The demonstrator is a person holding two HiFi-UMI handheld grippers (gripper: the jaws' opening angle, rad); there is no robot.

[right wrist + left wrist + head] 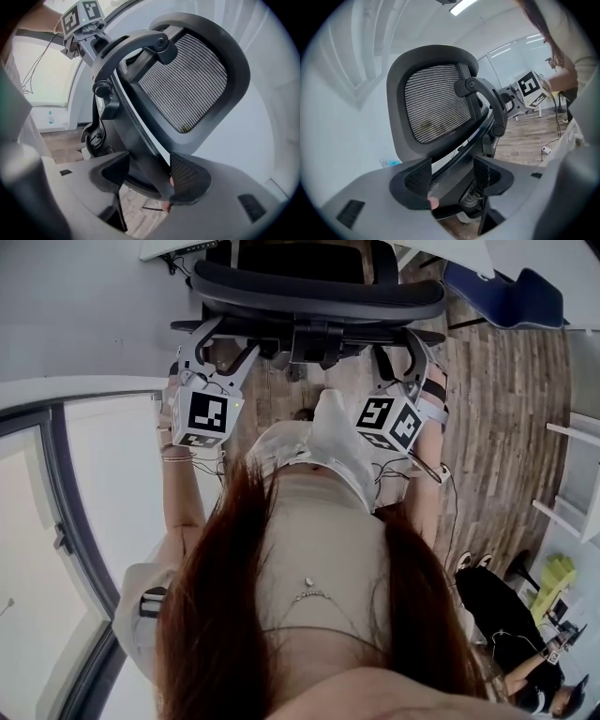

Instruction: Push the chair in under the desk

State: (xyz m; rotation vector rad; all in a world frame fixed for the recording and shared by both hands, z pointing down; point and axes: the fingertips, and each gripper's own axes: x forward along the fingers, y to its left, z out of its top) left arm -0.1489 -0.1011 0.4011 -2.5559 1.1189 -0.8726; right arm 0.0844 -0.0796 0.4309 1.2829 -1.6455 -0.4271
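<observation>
A black office chair [319,292] stands at the top of the head view, its back towards me, with the white desk [450,254] just beyond it. My left gripper [217,334] is on the left side of the chair's back frame and my right gripper [403,343] on the right side. In the left gripper view the jaws [452,180] are shut on the dark frame bar below the mesh headrest [436,108]. The right gripper [150,176] likewise holds a frame bar under the mesh [187,84]; the bar presses on the right jaw.
A glass wall [56,521] runs along the left. A blue chair [511,296] sits at the back right, white shelving [577,493] at the right edge. Another person [525,652] is seated low at the right on the wooden floor [497,427].
</observation>
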